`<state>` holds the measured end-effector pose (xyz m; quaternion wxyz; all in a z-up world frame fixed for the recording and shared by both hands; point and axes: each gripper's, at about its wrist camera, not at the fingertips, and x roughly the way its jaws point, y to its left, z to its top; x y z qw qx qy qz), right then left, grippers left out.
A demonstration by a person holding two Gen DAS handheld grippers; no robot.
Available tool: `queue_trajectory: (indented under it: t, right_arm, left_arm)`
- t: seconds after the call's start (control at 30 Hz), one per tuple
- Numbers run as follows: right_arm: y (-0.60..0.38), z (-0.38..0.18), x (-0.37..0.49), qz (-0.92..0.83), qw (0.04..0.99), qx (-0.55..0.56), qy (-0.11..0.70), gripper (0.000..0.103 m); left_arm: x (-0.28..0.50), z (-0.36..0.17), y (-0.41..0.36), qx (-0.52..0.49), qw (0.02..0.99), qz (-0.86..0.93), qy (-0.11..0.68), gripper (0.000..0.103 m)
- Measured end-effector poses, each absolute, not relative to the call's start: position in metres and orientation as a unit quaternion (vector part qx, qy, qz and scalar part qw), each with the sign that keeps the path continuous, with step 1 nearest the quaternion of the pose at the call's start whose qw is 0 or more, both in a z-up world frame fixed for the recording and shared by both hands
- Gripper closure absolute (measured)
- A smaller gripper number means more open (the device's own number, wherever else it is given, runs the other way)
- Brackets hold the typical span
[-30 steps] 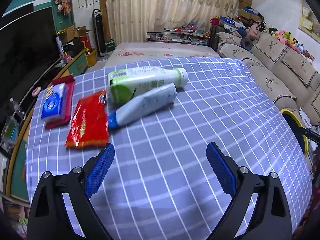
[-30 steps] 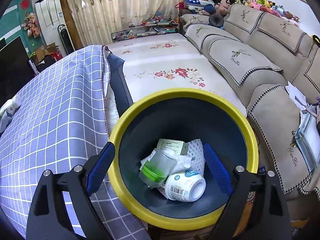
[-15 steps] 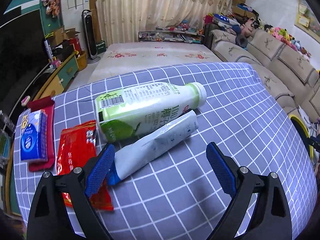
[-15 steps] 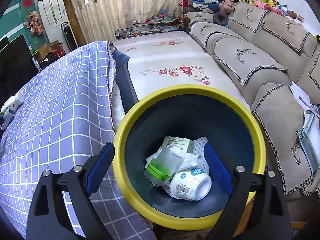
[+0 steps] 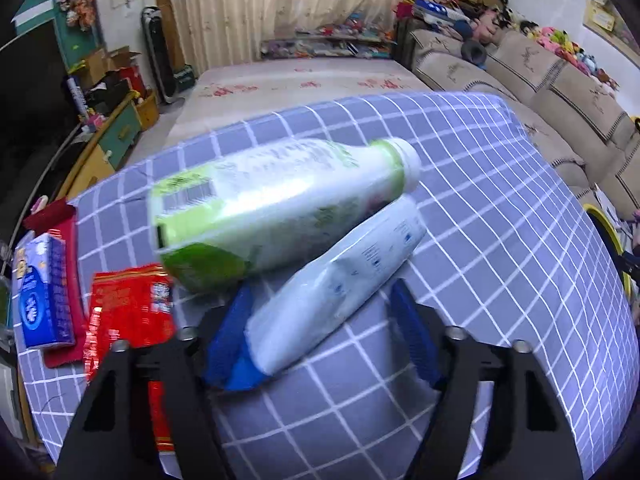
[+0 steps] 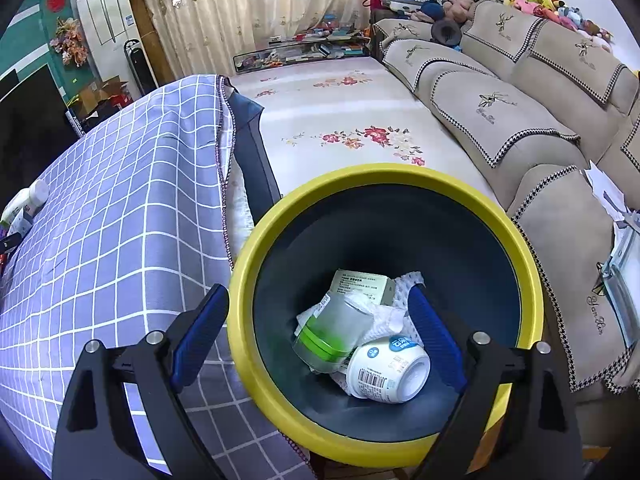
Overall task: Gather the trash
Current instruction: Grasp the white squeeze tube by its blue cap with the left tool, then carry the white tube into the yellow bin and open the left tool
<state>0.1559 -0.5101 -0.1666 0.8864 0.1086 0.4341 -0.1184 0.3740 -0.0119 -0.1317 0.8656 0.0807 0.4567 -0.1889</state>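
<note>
- The left gripper (image 5: 320, 332) stood with its jaws parted around the lower end of a white pouch (image 5: 336, 292) lying on the checked tablecloth (image 5: 500, 240). One blue pad sat at the pouch's 9 o'clock side and the other at its 3 o'clock side; whether the pads touched it could not be told, and nothing was clamped yet.
- The pouch lay slantwise, its far end pointing to about 1 o'clock, leaning against a green-and-white bottle (image 5: 276, 208) on its side just beyond it. I judged the pouch was approached at its free near end because the bottle crowded its far end.
- A red wrapper (image 5: 128, 308) lay at 9 o'clock of the gripper, and a blue tissue pack (image 5: 42, 304) farther out the same way.
- The right gripper (image 6: 320, 340) hung spread and empty above the yellow-rimmed bin (image 6: 248, 264), which stood by the table's edge. It probably waited there to keep clear of the left side's reach.
- Inside the bin lay a white cup (image 6: 386, 370), a clear container with a green band (image 6: 332, 332), a small box (image 6: 360, 284) and crumpled paper.
- The likely next need was a firm closing on the pouch without nudging the bottle.
</note>
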Motion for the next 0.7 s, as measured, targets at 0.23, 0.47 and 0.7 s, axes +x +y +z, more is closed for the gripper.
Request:
queue_trajectory:
  t: [0.23,0.47,0.7]
  right_arm:
    - [-0.512,-0.169,0.156,-0.112,0.887,0.114,0.434,0.017]
    - [-0.513,-0.165,0.150,-0.105,0.890,0.121,0.426,0.017]
    - [-0.535,-0.142,0.123,-0.120,0.901,0.136,0.395,0.017]
  left_arm:
    - [0.358,-0.129,-0.041,0.110,0.852,-0.224,0.461,0.069]
    - [0.335,-0.115,-0.067,0.107,0.851,-0.234,0.457,0.075]
    - [0.292,-0.084,-0.122,0.125,0.849,-0.270,0.437,0.075]
